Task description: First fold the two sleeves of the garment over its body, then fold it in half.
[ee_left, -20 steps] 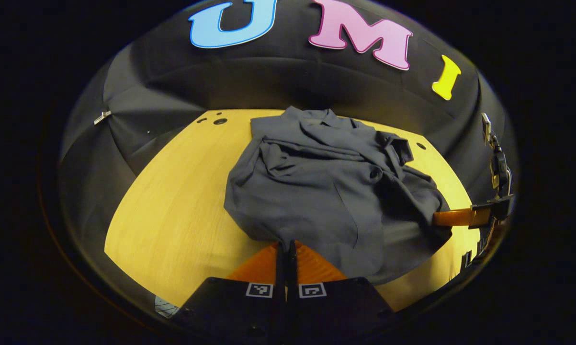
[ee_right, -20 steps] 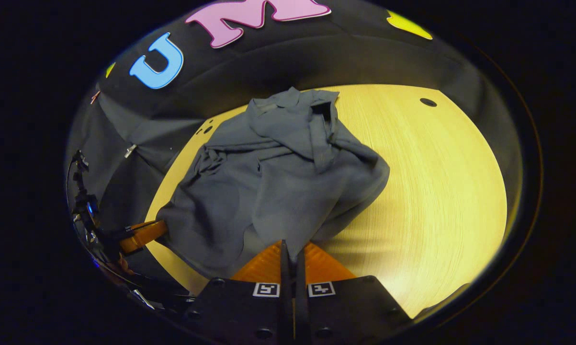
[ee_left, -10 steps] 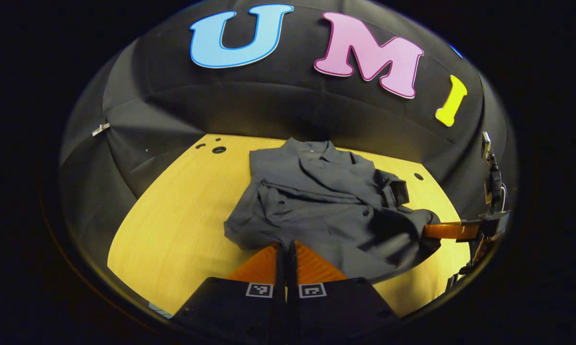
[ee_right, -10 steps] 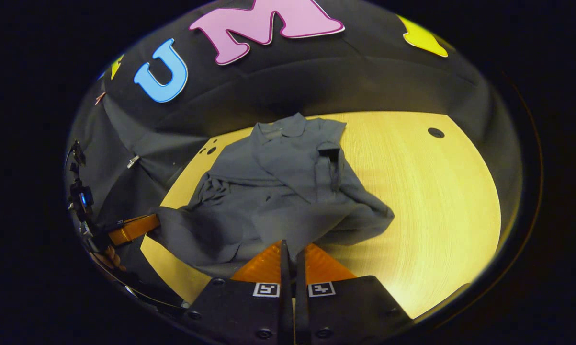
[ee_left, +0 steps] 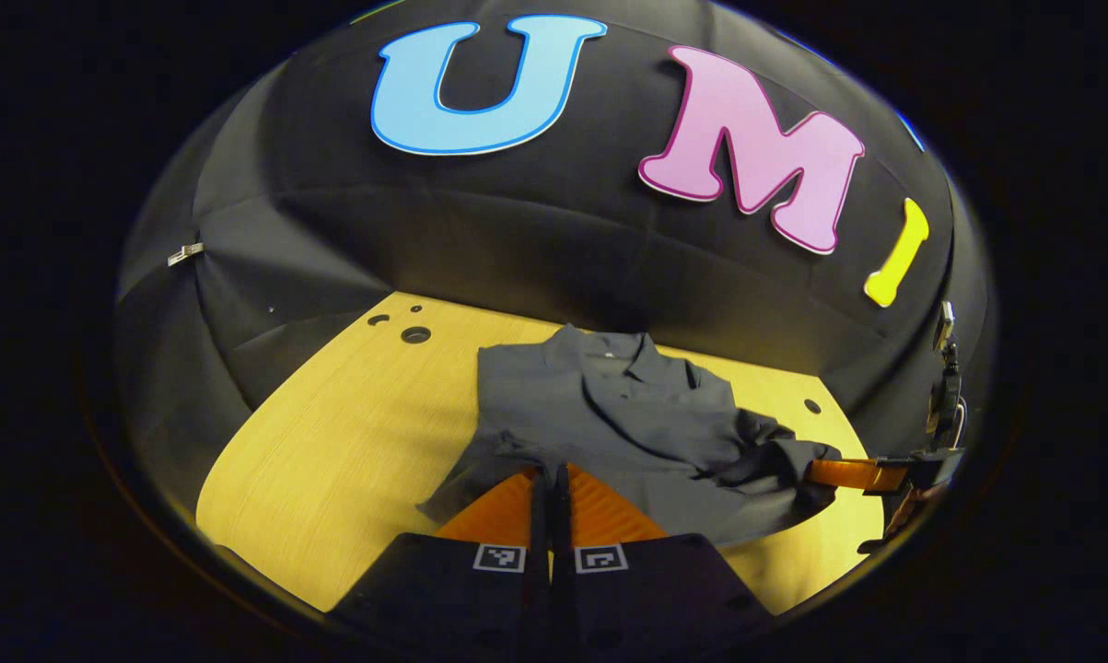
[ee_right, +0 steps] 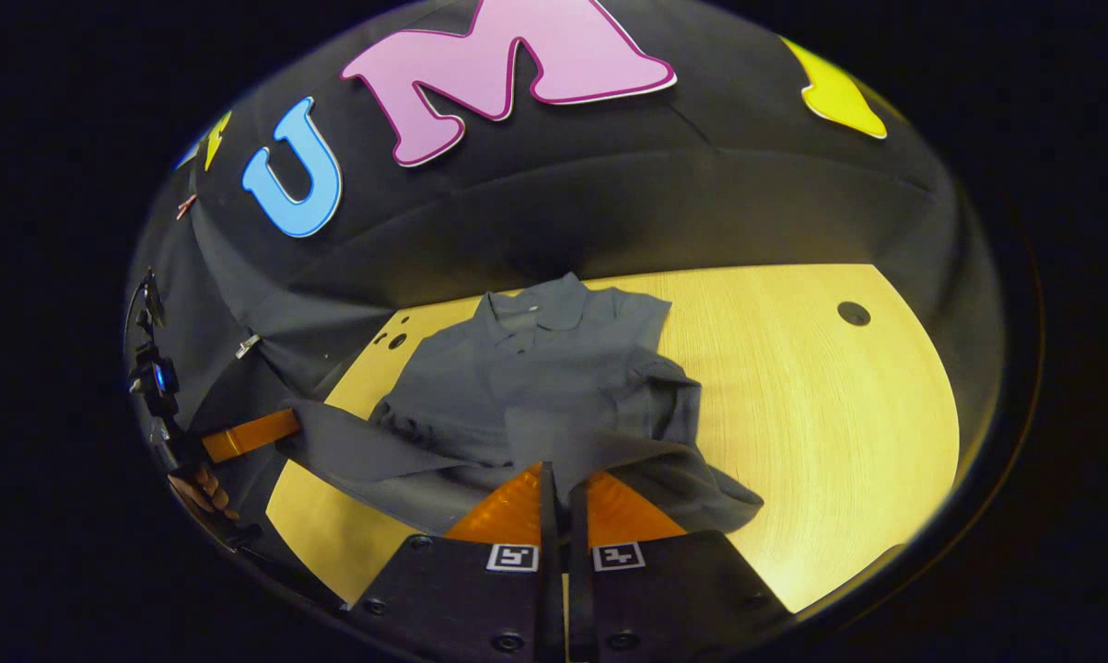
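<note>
While the grey shirt (ee_left: 627,424) lies on the yellow table (ee_left: 332,460), collar toward the wall, both the left gripper (ee_left: 549,474) and right gripper (ee_right: 558,474) are pinched tight on its near hem. No readable labels, just square markers (ee_right: 512,556).

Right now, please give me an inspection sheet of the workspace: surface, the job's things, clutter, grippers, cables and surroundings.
Surface: light wooden table, with small round holes near the far corners.
Job's things: grey shirt, collar toward the wall, body rumpled, near hem lifted at both ends.
Clutter: nothing seen.
Grippers: left gripper shut on the shirt's near hem; right gripper shut on the hem too.
Cables: nothing seen on the table.
Surroundings: black cloth wall behind the table, a small clip on it at the left.
</note>
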